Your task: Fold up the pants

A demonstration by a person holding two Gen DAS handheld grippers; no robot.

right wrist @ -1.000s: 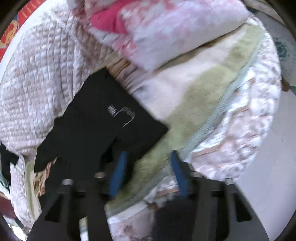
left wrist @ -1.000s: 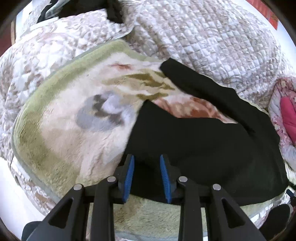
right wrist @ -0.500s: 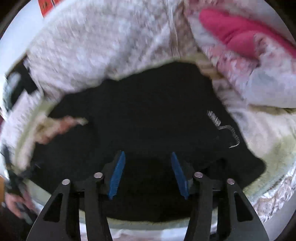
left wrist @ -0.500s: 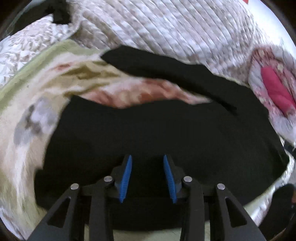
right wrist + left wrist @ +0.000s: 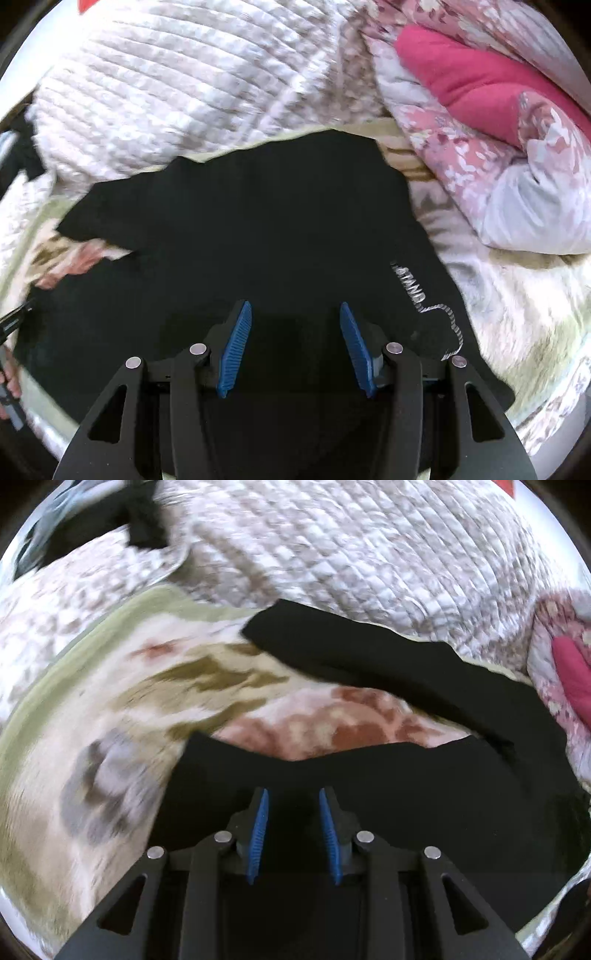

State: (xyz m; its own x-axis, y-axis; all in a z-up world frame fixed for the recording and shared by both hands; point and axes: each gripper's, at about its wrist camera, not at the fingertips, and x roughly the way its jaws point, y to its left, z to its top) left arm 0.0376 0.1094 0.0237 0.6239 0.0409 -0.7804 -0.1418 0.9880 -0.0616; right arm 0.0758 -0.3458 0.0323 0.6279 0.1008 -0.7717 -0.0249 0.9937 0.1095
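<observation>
I see black pants (image 5: 388, 786) lying spread on a floral fleece blanket (image 5: 110, 709) on the bed, one leg (image 5: 369, 664) angled away toward the quilted bedspread (image 5: 369, 554). Left gripper (image 5: 291, 794) sits over the near leg, jaws narrowly parted, nothing clamped. Right gripper (image 5: 295, 306) is over the waist end, jaws wide, nothing between them; white lettering (image 5: 413, 288) on the fabric lies just right of it. Pink floral comforter (image 5: 480, 129) is bunched beside the pants (image 5: 258, 221). Both views are motion-blurred, so I can't tell fabric contact.
</observation>
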